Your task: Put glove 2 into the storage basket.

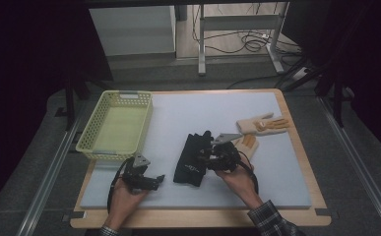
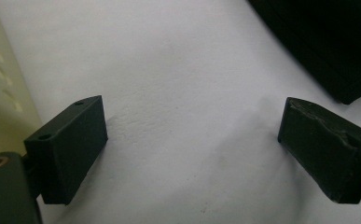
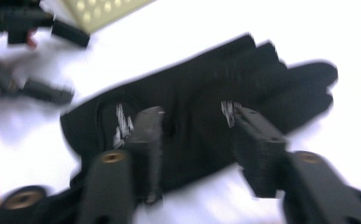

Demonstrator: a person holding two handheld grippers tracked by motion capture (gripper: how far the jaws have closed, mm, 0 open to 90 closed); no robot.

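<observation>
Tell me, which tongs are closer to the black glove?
The right tongs are nearer: they sit over the black glove, jaws apart. The left tongs rest open on the mat, off to the glove's left.

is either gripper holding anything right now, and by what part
Nothing is held. The right gripper has its fingers apart over the black glove; the left gripper is open over the bare mat.

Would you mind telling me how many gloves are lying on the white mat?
3: a black glove mid-mat under the right tool, one tan glove toward the far right, another tan glove partly hidden behind that tool. More may be hidden.
</observation>
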